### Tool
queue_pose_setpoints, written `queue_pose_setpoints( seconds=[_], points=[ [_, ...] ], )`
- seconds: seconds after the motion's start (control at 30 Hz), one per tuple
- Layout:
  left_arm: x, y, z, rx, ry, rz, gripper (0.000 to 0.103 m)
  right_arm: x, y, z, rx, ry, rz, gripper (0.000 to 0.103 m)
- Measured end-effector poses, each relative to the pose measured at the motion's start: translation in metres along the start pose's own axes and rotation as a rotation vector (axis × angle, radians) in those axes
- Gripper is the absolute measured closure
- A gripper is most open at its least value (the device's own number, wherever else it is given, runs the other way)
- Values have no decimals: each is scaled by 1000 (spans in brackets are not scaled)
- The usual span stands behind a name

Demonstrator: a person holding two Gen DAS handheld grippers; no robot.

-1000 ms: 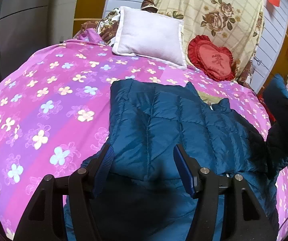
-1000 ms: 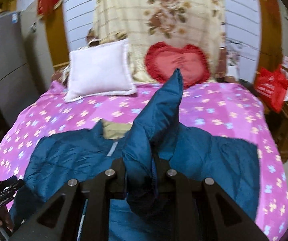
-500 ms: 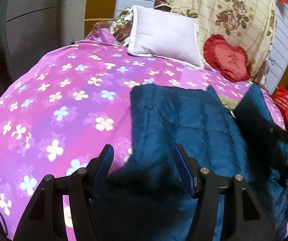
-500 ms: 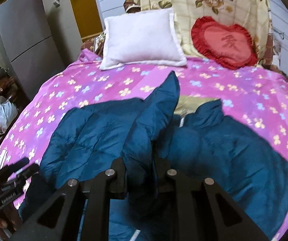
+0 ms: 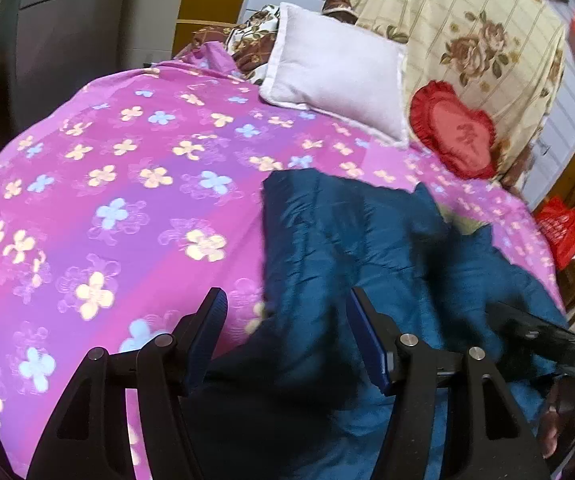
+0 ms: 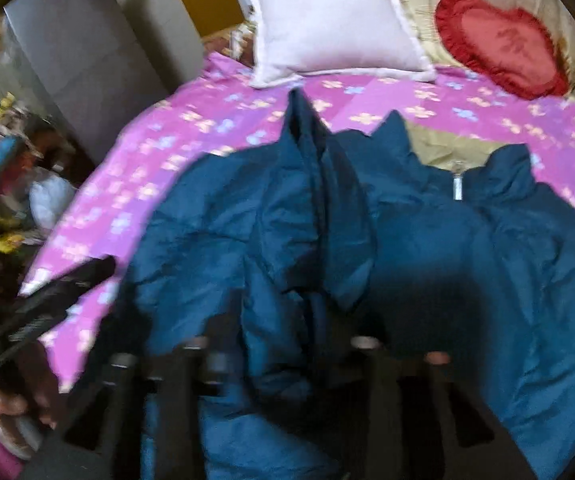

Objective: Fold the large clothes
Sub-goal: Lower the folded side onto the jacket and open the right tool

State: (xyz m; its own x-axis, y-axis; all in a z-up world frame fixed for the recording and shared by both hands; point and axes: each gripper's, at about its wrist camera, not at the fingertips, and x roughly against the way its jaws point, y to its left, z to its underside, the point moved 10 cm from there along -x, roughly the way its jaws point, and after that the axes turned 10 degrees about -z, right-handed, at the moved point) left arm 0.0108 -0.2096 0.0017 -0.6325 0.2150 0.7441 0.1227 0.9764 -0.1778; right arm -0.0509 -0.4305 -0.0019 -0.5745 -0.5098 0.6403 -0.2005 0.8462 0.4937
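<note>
Teal jacket: zipper visible only from right gripper, fingers opening; left gripper open.

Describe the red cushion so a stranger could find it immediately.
Start at the bed with the pink flowered sheet. At its head, the red cushion leans beside the white pillow. It alone is heart-shaped, with a frilled edge.

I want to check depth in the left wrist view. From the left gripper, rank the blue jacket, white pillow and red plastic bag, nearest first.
1. Blue jacket: right at the left gripper.
2. Red plastic bag: off the bed's right edge.
3. White pillow: at the bed's head, left of the heart cushion.
</note>
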Motion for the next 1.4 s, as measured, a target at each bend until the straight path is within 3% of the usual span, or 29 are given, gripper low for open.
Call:
queue_pose_setpoints(
  seconds=[0.13,0.23,0.37,0.47,0.5,0.63,0.7,0.83,0.97,1.03,1.1,1.17,1.27,1.4],
  points=[
    [7,-8,-2,43,-2,85,63,39,1,0,-43,-80,-38,29],
    [10,-17,-1,39,-6,110,63,65,-11,4,-8,-120,70,29],
    [16,-31,6,28,9,165,63,67,-29,14,15,-73,219,29],
    [25,-45,11,5,-1,200,62,77,-28,19,28,-82,214,29],
    [27,-49,12,7,2,215,57,82,-28,21,30,-90,214,29],
    [30,-73,9,71,56,298,50,114,-34,39,61,-99,263,29],
    [27,-87,2,79,60,300,44,132,-41,48,74,-94,299,29],
    [8,-116,-9,115,115,283,44,173,-62,66,55,-116,334,29],
    [-28,-130,2,26,182,88,45,209,-87,85,7,-144,358,29],
    [-39,-126,11,-32,191,0,52,230,-102,94,-15,-161,383,29],
    [-41,-125,17,-59,175,-4,83,248,-116,100,-36,-180,403,28],
    [-40,-125,18,-85,156,-5,103,267,-137,106,-74,-205,438,27],
    [-29,-126,8,-118,105,-14,103,284,-173,111,-175,-249,495,25],
    [0,-121,-16,-137,-2,-1,103,273,-198,107,-305,-287,429,25]
  ],
)
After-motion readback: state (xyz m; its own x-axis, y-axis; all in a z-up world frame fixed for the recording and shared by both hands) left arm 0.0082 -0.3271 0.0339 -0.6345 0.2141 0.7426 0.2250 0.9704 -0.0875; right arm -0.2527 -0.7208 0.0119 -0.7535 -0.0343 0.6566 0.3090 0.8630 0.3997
